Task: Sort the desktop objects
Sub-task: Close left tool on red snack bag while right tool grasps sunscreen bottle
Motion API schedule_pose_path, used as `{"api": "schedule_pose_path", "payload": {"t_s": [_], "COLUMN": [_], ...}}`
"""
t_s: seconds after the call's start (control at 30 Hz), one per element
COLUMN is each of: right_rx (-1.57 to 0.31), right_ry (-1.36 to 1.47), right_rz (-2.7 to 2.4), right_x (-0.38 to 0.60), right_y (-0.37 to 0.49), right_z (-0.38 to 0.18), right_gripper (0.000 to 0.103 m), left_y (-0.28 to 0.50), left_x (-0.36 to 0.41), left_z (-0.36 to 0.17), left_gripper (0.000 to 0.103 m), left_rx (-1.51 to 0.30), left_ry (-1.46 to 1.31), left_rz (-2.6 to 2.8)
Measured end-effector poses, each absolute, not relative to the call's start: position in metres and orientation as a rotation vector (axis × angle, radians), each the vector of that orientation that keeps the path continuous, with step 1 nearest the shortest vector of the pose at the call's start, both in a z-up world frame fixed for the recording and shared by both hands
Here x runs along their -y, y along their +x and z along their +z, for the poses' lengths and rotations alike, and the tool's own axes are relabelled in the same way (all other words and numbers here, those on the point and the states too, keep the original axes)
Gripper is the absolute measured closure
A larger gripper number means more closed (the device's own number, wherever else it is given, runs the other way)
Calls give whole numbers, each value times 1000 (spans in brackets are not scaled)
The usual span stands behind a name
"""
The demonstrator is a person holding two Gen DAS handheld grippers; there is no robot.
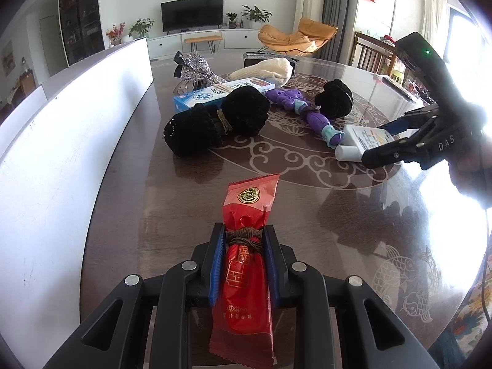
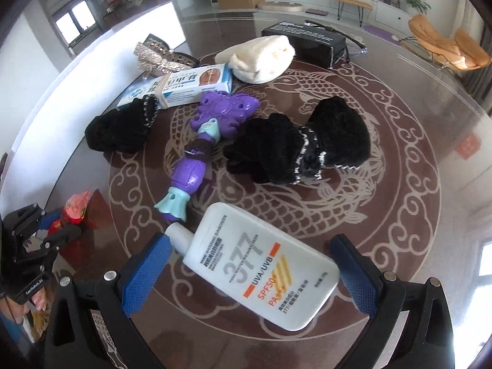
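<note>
My left gripper (image 1: 245, 229) is shut on a red snack packet (image 1: 249, 203) tied with brown string, its top just above the dark table (image 1: 307, 215). The right wrist view shows the same packet (image 2: 77, 207) at the far left. A white sunscreen bottle (image 2: 258, 264) lies slanted on the table between the blue pads (image 2: 147, 264) of my right gripper (image 2: 250, 246). That gripper is open and straddles the bottle. In the left wrist view the right gripper (image 1: 376, 143) comes in from the right over the bottle (image 1: 361, 141).
Beyond the bottle lie a purple toy (image 2: 209, 141), two black velvet bows (image 2: 304, 141) (image 2: 120, 126), a blue-white box (image 2: 181, 84), a cream cloth (image 2: 258, 57), a glittery bow (image 2: 156, 58) and a black box (image 2: 307, 41). A white board (image 1: 61, 153) runs along the table's left side.
</note>
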State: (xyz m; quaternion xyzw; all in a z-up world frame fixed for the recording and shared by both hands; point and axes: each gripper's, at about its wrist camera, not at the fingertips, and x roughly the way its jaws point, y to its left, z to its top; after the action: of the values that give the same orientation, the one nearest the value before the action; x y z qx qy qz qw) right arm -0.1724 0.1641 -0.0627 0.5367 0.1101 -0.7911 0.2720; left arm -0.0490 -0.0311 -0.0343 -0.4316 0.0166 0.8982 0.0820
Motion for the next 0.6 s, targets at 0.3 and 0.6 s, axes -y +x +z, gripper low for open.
{"api": "schedule_pose_path", "payload": {"t_s": [0.3,0.6], "right_rx": [-665,-577], "right_ry": [1382,1427], "right_rz": [-2017,-2002], "right_x": [-137,-118], "right_y": [-128,-145], "right_z": [-51,-64], "right_gripper": [0,50], "left_y": [-50,-34], "left_x": [34,42], "left_z": [-33,-33], "left_gripper": [79,79], "left_rx": [32,69], "left_ry": [-1301,-1270], "left_rz": [2674,2669]}}
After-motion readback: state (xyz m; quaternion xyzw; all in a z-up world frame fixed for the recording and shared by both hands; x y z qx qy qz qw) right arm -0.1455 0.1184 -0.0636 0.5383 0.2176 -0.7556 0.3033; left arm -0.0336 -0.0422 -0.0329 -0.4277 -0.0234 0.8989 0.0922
